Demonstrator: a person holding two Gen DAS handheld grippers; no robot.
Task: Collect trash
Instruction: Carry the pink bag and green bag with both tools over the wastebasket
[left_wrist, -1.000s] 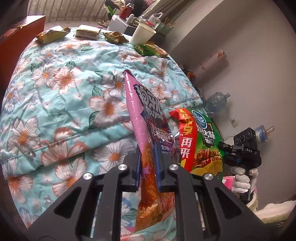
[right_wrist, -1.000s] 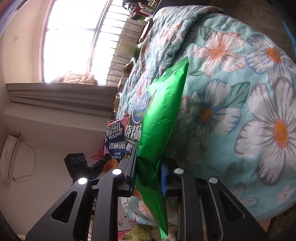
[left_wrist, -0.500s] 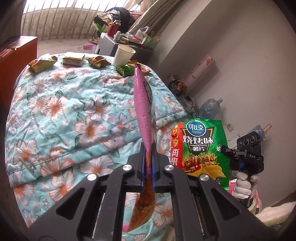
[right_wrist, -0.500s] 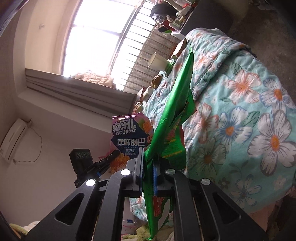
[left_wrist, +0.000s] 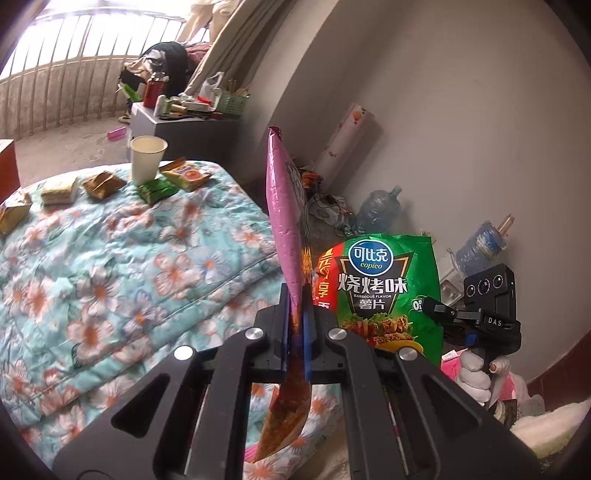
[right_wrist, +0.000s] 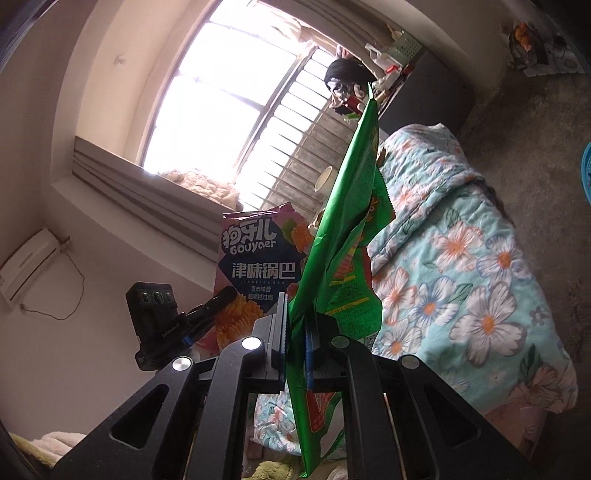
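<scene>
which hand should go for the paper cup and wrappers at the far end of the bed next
Neither yet. The left gripper is shut on the pink bag, the right gripper on the green bag. Left probably: its view faces the cup.

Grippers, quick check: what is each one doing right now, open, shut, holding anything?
Left gripper: shut on the pink snack bag.
Right gripper: shut on the green chip bag.
</scene>
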